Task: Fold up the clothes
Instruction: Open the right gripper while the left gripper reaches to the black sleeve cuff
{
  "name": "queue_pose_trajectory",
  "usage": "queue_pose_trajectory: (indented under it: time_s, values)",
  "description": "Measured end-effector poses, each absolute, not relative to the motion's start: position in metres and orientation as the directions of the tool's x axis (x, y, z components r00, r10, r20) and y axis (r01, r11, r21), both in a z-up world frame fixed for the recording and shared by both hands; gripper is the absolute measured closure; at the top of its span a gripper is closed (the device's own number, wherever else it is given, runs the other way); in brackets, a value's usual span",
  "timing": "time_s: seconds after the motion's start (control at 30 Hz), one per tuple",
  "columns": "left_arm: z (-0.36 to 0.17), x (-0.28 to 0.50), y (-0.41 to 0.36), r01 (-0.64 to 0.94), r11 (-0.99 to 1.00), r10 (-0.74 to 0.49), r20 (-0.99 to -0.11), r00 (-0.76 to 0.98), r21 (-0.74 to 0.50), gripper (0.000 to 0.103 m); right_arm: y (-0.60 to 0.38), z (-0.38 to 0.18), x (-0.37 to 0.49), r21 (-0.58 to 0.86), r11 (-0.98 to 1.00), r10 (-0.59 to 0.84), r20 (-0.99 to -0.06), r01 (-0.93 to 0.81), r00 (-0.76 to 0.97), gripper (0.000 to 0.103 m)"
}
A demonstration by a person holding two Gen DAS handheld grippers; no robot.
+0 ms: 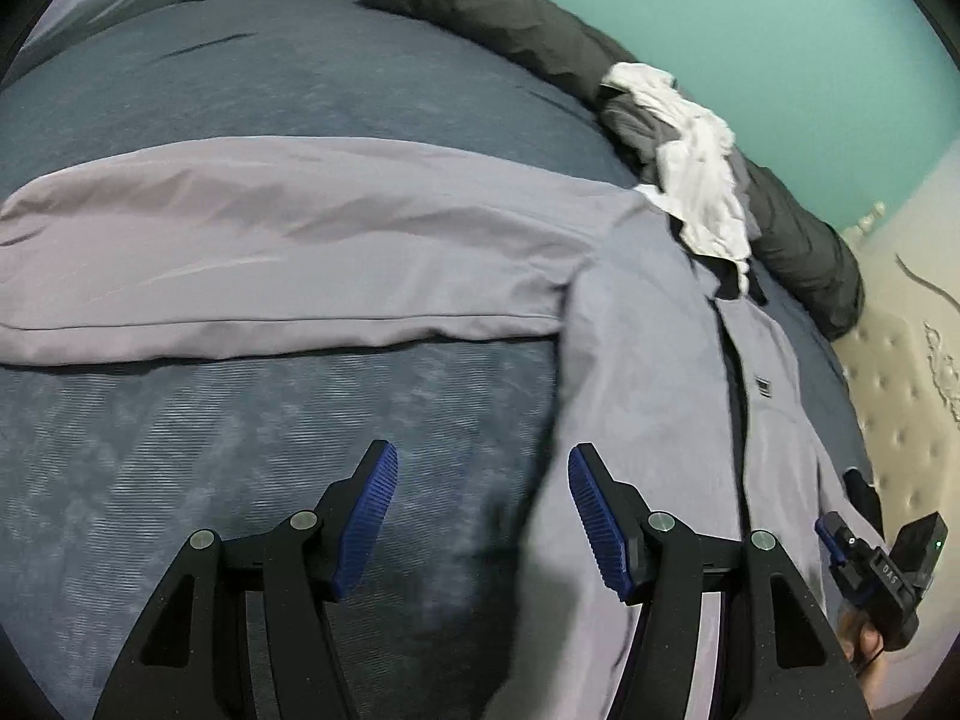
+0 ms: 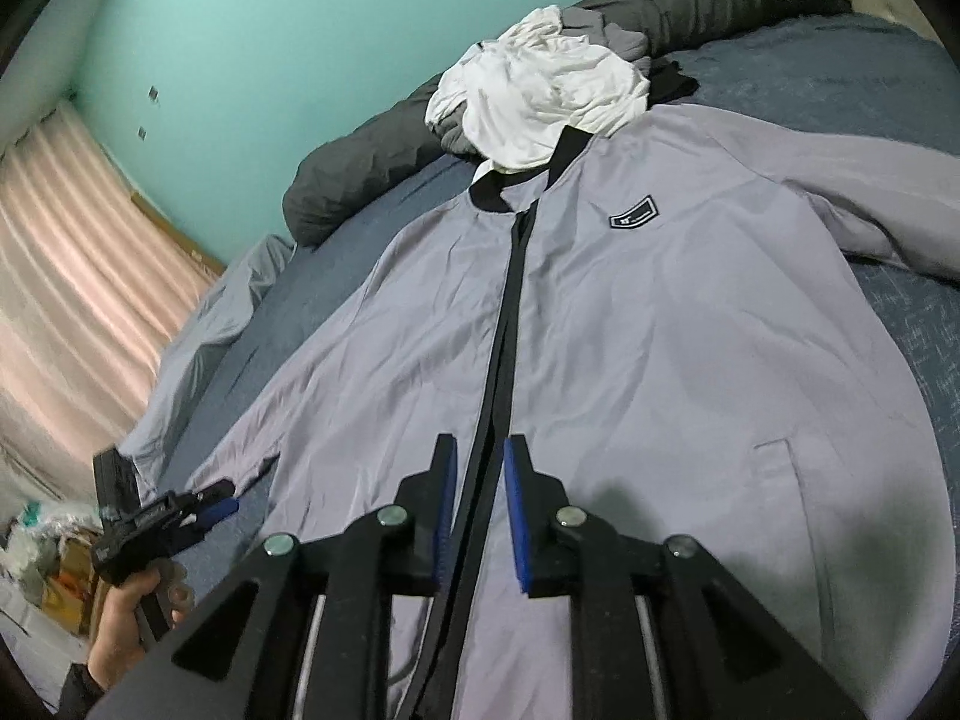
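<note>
The grey jacket (image 2: 630,324) is lying flat on the blue bed (image 2: 840,78), its black zipper strip (image 2: 498,324) running up between the right gripper (image 2: 480,516) jaws, which are sitting open a little and holding nothing. The left gripper (image 1: 483,516) jaws are standing wide and empty beside the jacket's edge. White clothes (image 2: 540,96) are lying past the collar.

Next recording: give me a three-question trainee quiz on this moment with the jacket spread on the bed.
1. True or false: the grey jacket lies front up on the blue bedspread.
2. What lies crumpled at the jacket's black collar? A) a white garment B) a red towel C) a striped sock
3. Fill in: the left gripper has its jaws ____, with nothing between them.
Key: 1 true; 2 A, the white garment; 3 open.
</note>
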State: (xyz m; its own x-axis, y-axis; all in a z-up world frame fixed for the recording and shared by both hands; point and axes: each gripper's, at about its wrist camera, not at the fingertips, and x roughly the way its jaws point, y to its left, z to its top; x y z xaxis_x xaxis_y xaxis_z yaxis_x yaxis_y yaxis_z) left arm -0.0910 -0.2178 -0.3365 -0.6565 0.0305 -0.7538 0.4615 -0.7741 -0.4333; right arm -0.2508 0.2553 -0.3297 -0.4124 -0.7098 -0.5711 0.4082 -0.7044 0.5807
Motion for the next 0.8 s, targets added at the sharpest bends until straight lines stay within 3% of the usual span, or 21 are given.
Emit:
queue_pose_trajectory:
  time_s: [0.33, 0.8]
  values:
    - [-0.335, -0.066, -0.276, 0.548, -0.705, -0.003, -0.770, -0.637, -0.451, 0.039, 0.255, -0.333, -0.253, 0.604, -0.692, -0.722, -0.566, 0.395, -0.399, 0.086]
    - [-0.363, 0.016, -0.377, 0.729, -0.424, -0.113, -0.767, -0.632, -0.538, 0.037, 0.248, -0.335, -0.253, 0.607, -0.685, -0.728, -0.566, 0.403, -0.385, 0.086]
